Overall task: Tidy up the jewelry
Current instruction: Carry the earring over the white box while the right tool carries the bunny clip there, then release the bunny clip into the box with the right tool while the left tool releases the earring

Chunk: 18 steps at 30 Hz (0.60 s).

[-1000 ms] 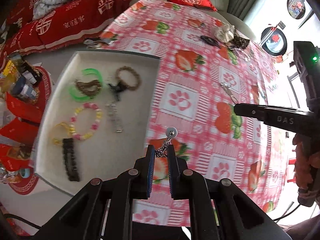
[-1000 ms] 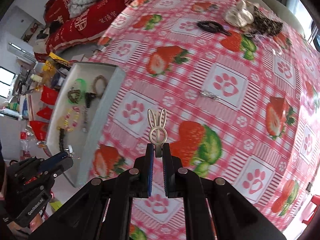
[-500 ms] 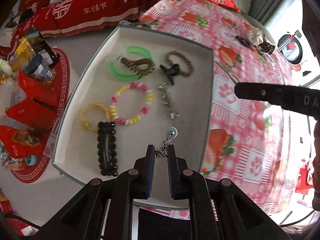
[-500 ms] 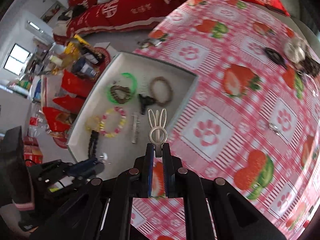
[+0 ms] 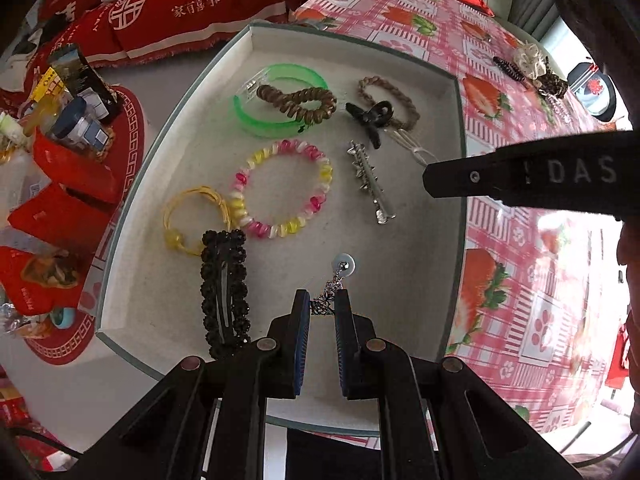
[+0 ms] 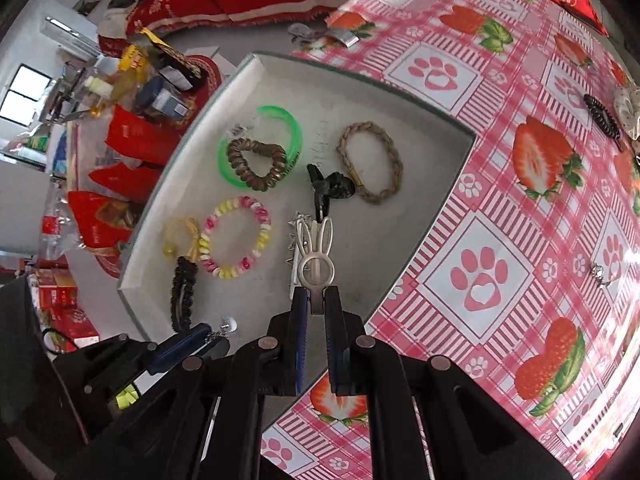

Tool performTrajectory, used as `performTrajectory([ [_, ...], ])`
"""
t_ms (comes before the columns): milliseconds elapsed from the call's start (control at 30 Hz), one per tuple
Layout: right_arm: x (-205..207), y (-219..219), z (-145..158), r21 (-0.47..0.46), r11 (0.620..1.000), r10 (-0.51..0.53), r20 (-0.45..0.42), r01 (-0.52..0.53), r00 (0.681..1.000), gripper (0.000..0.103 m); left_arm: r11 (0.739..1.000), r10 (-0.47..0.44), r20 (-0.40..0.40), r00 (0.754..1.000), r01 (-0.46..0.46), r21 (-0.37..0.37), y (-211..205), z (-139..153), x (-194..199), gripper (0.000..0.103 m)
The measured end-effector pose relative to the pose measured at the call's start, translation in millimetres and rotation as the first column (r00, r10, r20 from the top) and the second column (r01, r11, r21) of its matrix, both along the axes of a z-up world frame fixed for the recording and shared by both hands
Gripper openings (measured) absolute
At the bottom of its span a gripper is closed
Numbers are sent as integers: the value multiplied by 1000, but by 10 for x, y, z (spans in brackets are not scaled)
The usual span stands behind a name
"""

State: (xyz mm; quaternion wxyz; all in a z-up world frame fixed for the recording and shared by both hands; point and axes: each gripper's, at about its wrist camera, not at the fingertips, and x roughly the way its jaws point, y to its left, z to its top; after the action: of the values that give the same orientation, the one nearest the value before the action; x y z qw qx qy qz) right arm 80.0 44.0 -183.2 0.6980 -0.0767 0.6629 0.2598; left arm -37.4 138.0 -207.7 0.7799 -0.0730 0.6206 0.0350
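My left gripper (image 5: 322,300) is shut on a silver dangling earring (image 5: 335,280) with a round pale disc, held over the near part of the white tray (image 5: 432,288). My right gripper (image 6: 316,296) is shut on a cream rabbit-ear hair clip (image 6: 317,252), held over the tray (image 6: 400,216) near its right side. The tray holds a green bangle (image 5: 280,104), a brown coil tie (image 5: 298,102), a braided band (image 5: 390,96), a black claw clip (image 5: 370,118), a silver spiked clip (image 5: 370,182), a pink-yellow coil tie (image 5: 282,188), a yellow tie (image 5: 192,220) and a black beaded clip (image 5: 224,288).
The tray sits at the left edge of a strawberry-print tablecloth (image 6: 520,208). More hair ties and a scrunchie (image 5: 528,64) lie at the far side of the table. A small silver piece (image 6: 599,272) lies on the cloth at right. Boxes and bottles (image 5: 72,120) stand left of the tray.
Both grippers have moved left from over the tablecloth to over the tray, each still holding its item. The right gripper's finger has come over the tray's right edge in the left view.
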Motion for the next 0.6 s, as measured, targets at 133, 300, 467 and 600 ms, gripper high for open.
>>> performTrajectory([
  [133,59,30,-116,-20,999,-30,-26,30,999,9,1000,-2,-6,1000,2,11,15,-45,-4,19],
  [300,95,89,-224,-38,999,-23,-37,21,999,9,1000,-9,-18,1000,10,19,21,-98,-7,19],
  [467,127,159,-344,-55,998,-16,-57,13,998,9,1000,-17,-24,1000,17,23,21,-132,6,19],
  [600,118,181,-423,-64,998,-19,-72,14,997,10,999,-24,-30,999,25,31,16,-158,19,19],
])
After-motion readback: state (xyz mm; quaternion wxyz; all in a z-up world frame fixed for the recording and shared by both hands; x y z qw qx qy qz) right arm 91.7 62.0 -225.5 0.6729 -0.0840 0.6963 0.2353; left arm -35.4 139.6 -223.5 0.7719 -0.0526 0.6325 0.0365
